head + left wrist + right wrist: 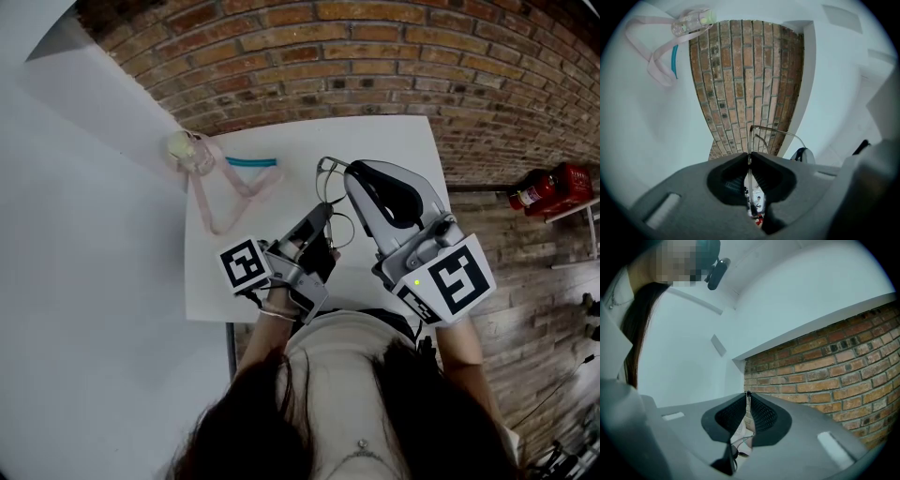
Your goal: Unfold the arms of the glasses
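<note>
The glasses (328, 202), a thin wire frame, are held up in the air over the near half of the white table (394, 141), between the two grippers, not resting on it. In the left gripper view a wire runs up out of the jaws and then bends away to the right (750, 140), so one arm looks at least partly swung off the frame. I judge the unfolding to be under way, not finished. I cannot tell how the second arm stands (the wire is too fine in the head view).

The left gripper (324, 216) comes up from the table's near edge. Its jaws are pressed together (750, 157) on that thin wire of the glasses. The right gripper (352, 171) reaches in over the table's near right part. Its jaws meet at the tips (748, 394) and seem to pinch a small dark bit of the frame, with more wire showing lower in the gap (740, 444).

What appears left: draw the held arm fully out, then open the other.

At the table's far left corner lie a pink strap (220, 192), a small clear bottle (184, 148) and a teal stick (251, 161), well apart from the work.
</note>
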`<act>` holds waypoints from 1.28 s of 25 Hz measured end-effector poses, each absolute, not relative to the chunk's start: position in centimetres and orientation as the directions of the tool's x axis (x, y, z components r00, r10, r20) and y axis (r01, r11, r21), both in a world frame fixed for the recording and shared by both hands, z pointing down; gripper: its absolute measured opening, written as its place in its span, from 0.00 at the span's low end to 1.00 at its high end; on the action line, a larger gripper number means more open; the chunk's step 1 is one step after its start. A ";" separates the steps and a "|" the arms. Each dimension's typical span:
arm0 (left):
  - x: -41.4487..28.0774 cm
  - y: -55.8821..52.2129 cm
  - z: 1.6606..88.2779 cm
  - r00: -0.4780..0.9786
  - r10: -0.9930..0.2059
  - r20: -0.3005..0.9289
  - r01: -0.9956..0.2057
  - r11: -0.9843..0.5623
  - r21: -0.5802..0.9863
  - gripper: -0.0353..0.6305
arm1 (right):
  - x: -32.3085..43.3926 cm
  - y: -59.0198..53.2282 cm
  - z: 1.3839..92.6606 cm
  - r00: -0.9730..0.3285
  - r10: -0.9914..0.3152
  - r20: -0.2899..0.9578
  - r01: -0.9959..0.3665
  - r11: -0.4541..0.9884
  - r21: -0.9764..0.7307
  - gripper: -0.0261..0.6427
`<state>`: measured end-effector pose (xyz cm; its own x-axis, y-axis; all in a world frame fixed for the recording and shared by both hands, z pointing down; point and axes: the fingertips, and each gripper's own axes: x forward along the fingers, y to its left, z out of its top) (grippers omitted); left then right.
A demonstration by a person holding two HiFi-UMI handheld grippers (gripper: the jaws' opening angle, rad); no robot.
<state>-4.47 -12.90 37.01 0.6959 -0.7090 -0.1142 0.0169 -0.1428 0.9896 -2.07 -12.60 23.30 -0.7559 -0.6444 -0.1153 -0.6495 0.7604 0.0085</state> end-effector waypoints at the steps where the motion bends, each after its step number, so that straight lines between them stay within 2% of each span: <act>1: -4.5 -12.9 37.0 0.695 -0.710 -0.113 0.017 -0.142 0.990 0.09 | -2.1 -12.6 23.3 -0.757 -0.643 -0.115 -0.648 0.762 0.009 0.09; 32: -5.0 -12.9 36.8 0.684 -0.720 -0.119 0.023 -0.143 0.990 0.09 | -1.1 -12.5 23.7 -0.742 -0.662 -0.108 -0.665 0.747 -0.009 0.11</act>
